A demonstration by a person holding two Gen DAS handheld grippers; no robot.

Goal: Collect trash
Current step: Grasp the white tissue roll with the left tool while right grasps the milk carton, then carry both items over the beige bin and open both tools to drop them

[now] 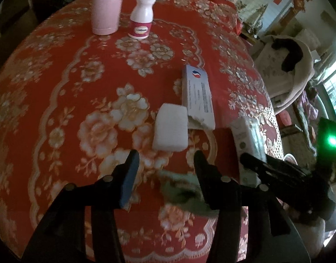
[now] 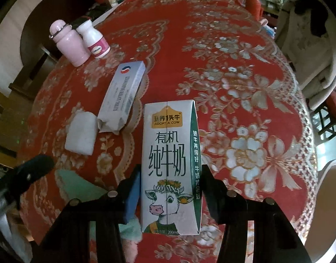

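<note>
My right gripper [image 2: 170, 175] is shut on a white and green milk carton [image 2: 170, 160] with a cow picture, both fingers pressing its sides just above the red flowered tablecloth [image 2: 233, 76]. The carton also shows in the left wrist view [image 1: 248, 144], with the right gripper [image 1: 253, 164] on it. My left gripper [image 1: 167, 160] is open and empty, just short of a white foam block [image 1: 171, 130]. A torn white medicine box [image 1: 197, 96] lies behind the block. Both show in the right wrist view, the block [image 2: 81, 134] left of the box [image 2: 122, 96].
A pink flask [image 1: 106, 8] and a white bottle with a magenta label [image 1: 142, 16] stand at the table's far side. A green cloth [image 1: 185, 192] lies under my left gripper. Chairs with clothes [image 1: 286, 70] stand to the right of the table.
</note>
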